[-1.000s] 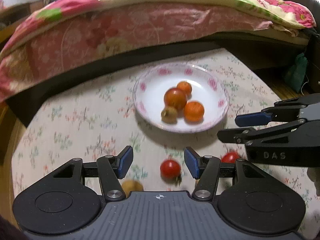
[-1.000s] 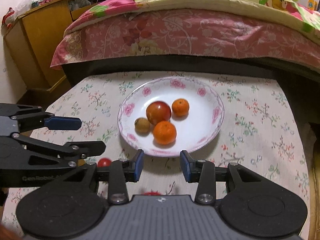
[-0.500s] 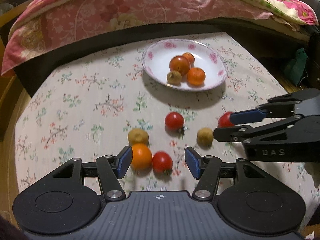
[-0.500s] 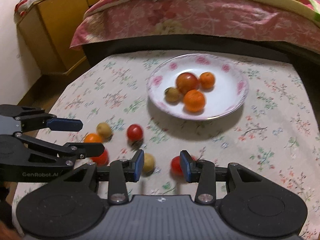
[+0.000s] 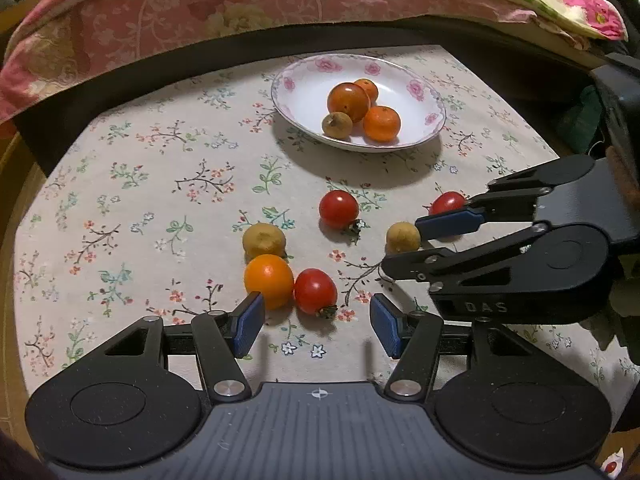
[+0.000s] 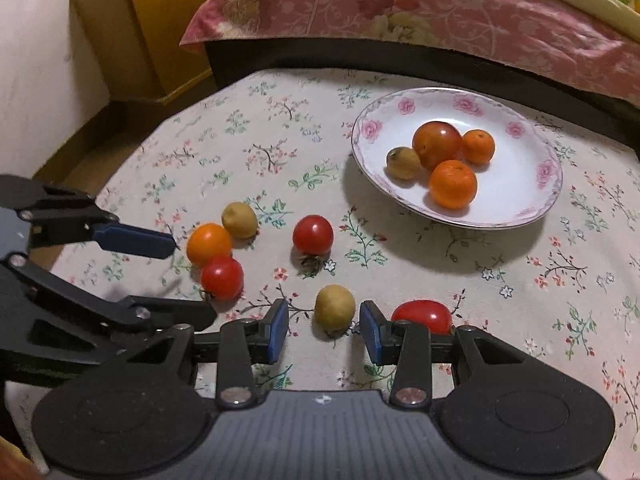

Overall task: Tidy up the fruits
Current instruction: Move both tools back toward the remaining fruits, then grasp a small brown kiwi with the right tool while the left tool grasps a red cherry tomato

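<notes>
hidden: red tomato partly behind right claw finger | second red tomato partly behind right claw's pad in left view | cut off: bed by top edge | surface lower part behind left claw

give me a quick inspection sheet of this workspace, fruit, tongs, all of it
surface: table under a floral cloth.
job's things: plate holds four fruits; six lie loose on the cloth: three red tomatoes, e.g., an orange fruit, two tan fruits, e.g..
clutter: nothing seen.
grippers: left tongs open, empty, just short of the orange fruit and a tomato; right tongs open, a tan fruit between them, gaps visible on both sides.
cables: nothing seen.
surroundings: bed with pink quilt; wooden cabinet.
</notes>
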Available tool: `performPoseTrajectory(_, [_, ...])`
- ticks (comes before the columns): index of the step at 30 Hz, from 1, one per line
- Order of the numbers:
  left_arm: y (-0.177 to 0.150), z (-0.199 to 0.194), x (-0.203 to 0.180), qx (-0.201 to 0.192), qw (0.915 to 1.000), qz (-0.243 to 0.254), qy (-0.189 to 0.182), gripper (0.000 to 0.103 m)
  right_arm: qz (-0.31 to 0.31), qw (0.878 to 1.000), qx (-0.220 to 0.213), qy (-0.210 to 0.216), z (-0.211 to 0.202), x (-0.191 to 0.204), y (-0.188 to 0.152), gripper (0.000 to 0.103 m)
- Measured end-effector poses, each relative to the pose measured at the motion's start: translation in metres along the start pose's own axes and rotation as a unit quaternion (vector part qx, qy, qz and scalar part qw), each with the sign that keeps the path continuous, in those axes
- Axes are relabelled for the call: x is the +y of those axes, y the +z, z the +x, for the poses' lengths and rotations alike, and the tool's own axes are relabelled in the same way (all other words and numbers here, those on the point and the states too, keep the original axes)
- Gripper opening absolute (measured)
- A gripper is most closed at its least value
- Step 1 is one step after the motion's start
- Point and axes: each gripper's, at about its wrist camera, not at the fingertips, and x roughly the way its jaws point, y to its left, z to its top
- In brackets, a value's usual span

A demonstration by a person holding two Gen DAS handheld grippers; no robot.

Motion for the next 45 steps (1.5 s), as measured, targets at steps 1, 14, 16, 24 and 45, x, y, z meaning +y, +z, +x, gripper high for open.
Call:
performPoseTrajectory(1, [0.0,0.001,0.0,0.001,1.0,0.0,-0.002,0.066,-0.003,1.0,0.002,-0.002,0.003,0.0,0.0,0.039])
performPoseTrajectory(14, [0.0,0.009,-0.01,-0.006,0.9994,0.016,-0.031,0.064,0.007,1.0,0.004,-0.001,0.009,-0.005,0.0,0.029])
performPoseTrajectory(16, [0.0,0.01,-0.013,-0.008,0.9992,0.02,-0.033,0.064,0.01,1.0,0.005,0.0,0.008,-0.006,-0.001,0.029])
performPoseTrajectory(24, [-0.002,0.012,-0.014,-0.007,0.999,0.02,-0.04,0.068,0.028,1.0,0.006,0.005,0.005,-0.012,-0.001,0.029])
performPoseTrajectory(45, [0.0,0.011,-0.018,-0.01,0.9964,0.028,-0.08,0.069,0.013,1.0,0.019,0.011,0.006,-0.01,0.002,0.025])
